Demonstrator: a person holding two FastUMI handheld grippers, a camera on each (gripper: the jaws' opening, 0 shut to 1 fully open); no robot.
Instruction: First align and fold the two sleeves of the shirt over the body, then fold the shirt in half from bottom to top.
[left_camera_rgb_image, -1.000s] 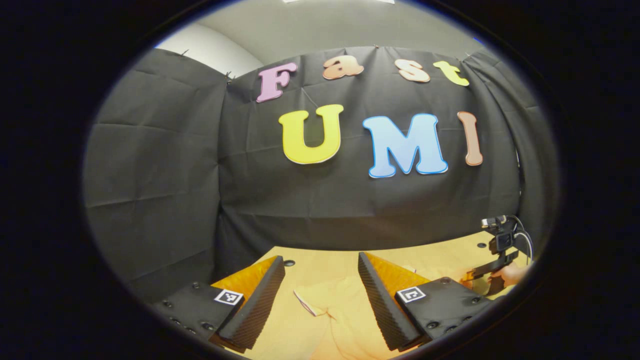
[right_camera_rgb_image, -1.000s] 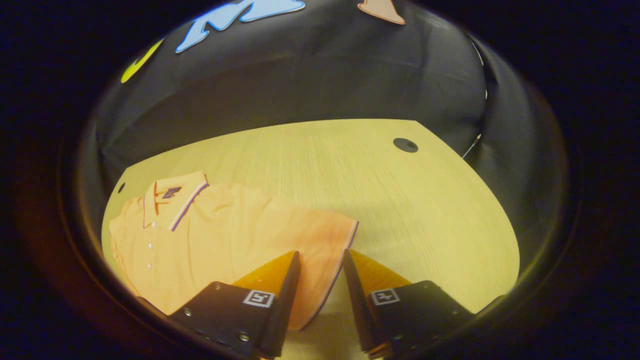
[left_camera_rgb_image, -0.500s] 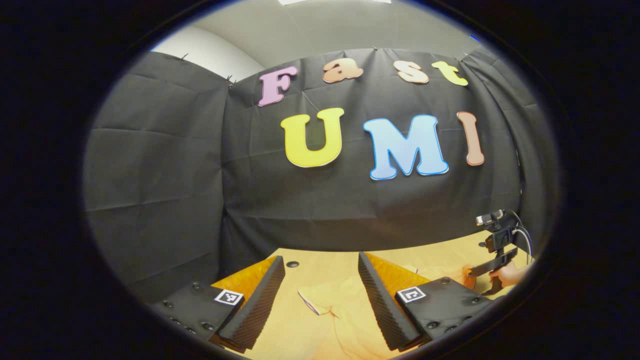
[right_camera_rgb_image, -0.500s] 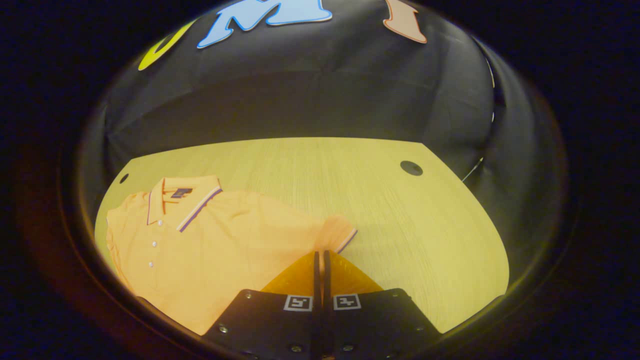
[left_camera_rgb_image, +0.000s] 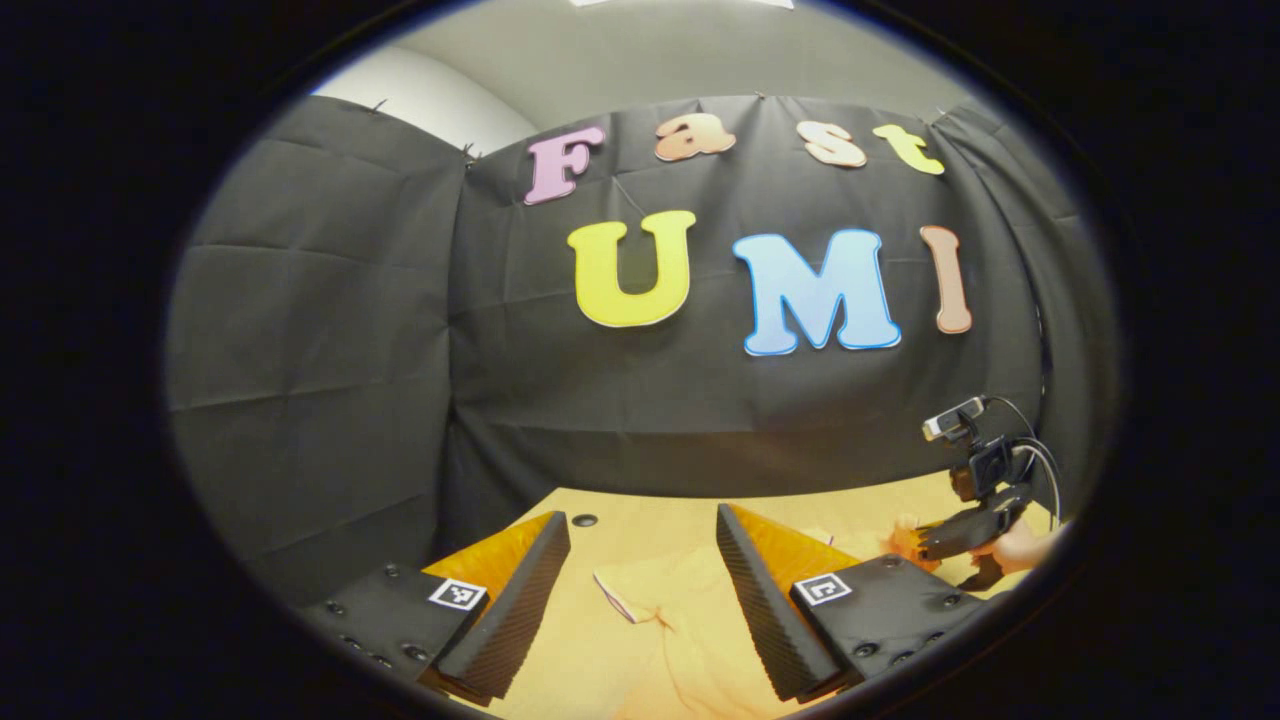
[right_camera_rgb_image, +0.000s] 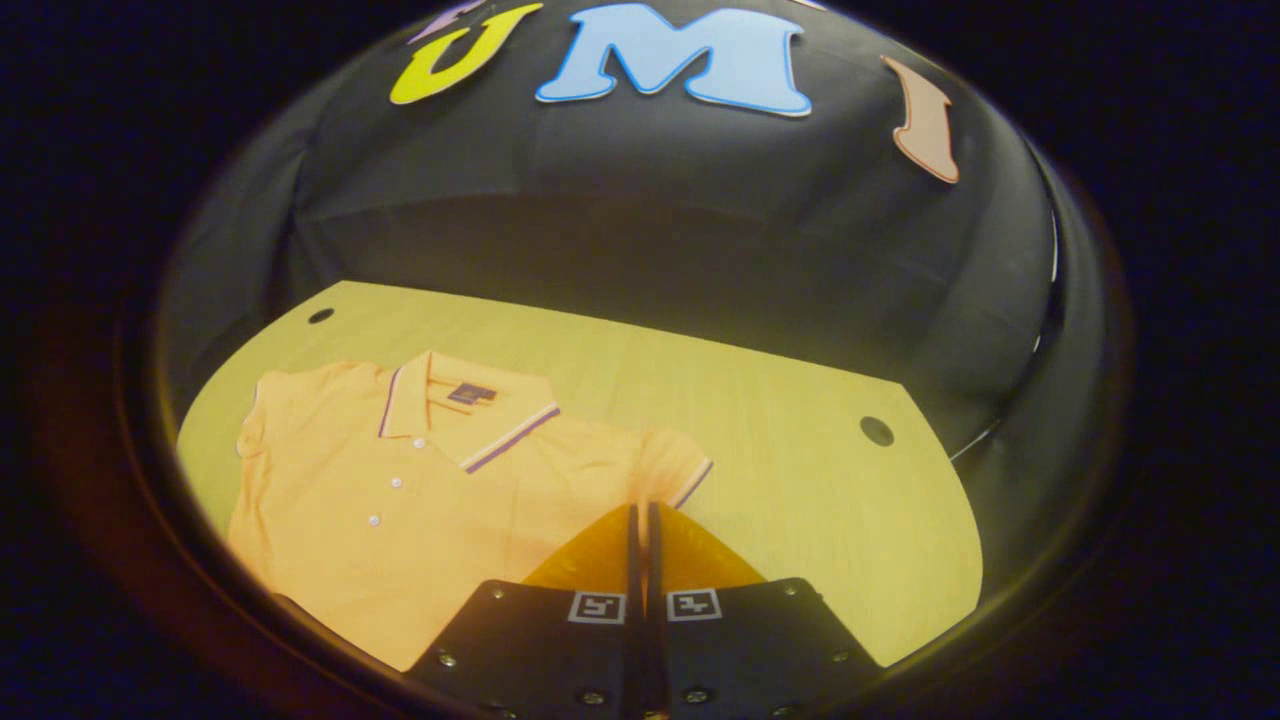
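Shirt: an orange polo shirt (right_camera_rgb_image: 400, 520) lies face up on the wooden table (right_camera_rgb_image: 800, 480), ahead and to the left of the right gripper (right_camera_rgb_image: 640, 520), collar (right_camera_rgb_image: 465, 415) at the far end
Sleeve: the sleeve (right_camera_rgb_image: 672, 468) nearest the right gripper rises in a small peak straight off its fingertips, striped cuff just beyond them
Right gripper: fingers pressed together with the sleeve cloth pinched between them
Left gripper: the left gripper (left_camera_rgb_image: 640, 590) has its fingers wide apart, holding nothing; the other sleeve's cuff (left_camera_rgb_image: 625, 600) lies on the table in the gap between them
Step in hand: first sleeve fold, judged barely begun; body not yet folded
Next move: carry the pinched sleeve across and lay it flat on the body, edges squared, before letting go
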